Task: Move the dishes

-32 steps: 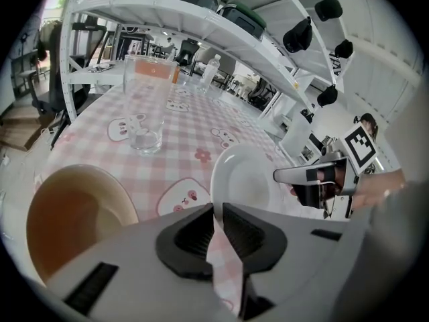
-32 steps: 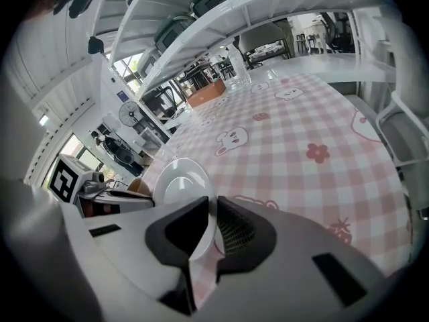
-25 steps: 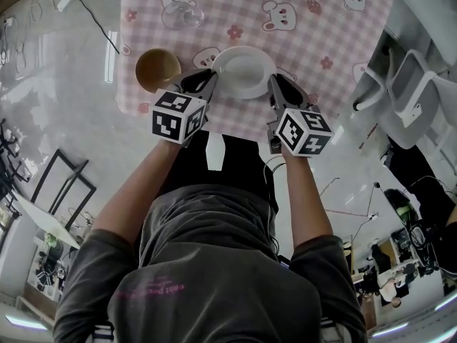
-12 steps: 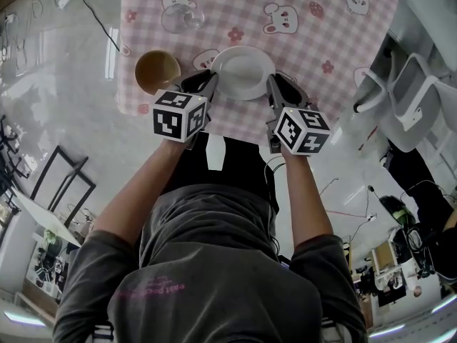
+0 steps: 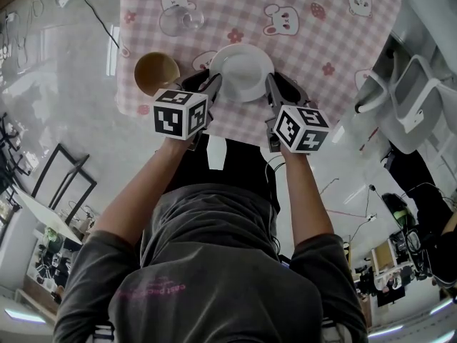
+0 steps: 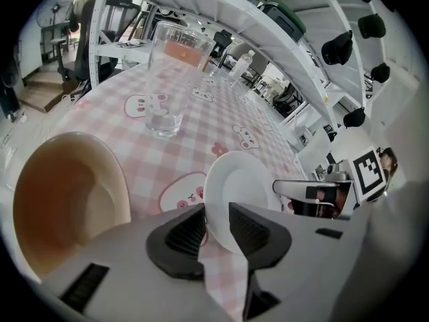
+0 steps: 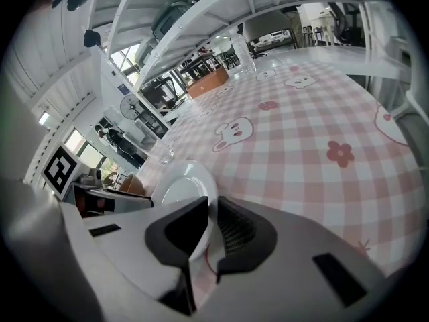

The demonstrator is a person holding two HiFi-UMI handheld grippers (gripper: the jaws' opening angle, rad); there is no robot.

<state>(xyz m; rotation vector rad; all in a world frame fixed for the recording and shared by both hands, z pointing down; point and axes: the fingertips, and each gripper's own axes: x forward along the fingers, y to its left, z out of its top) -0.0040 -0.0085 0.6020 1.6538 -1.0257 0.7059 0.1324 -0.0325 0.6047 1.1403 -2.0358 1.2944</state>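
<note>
Scene: a white plate (image 5: 241, 72) is framed between two tongs at the near edge of a surface (image 5: 321, 20) spread with a pink checked cloth printed with rabbits.
Left tongs (image 5: 214, 84): the jaws have just been opening and are now spread a little; the plate's left rim is seen between the pads, but it no longer looks pressed by both.
Right tongs (image 5: 273, 86): closed in a pinch on the plate's right rim, which is caught between the two dark ribbed pads.
Plate: directly between the two tongs, reached from both sides. Whether its base is fully down on the cloth cannot be told.
Bowl (image 5: 157, 72): a tan bowl is seen just outside the left tongs, upright on the cloth and touched by nothing.
Glass (image 5: 180, 21): a clear tumbler stands well beyond the left tongs, farther up the surface, apart from the plate and the bowl.
Done so far: the plate is judged to be the dish in hand, and the loosened left jaws suggest it is being let go at this spot.
Left to do: release by the right tongs is judged to be outstanding, and the bowl and the glass appear not yet handled.
Caution: with only one side pinched, the plate could tip if it were raised now.
</note>
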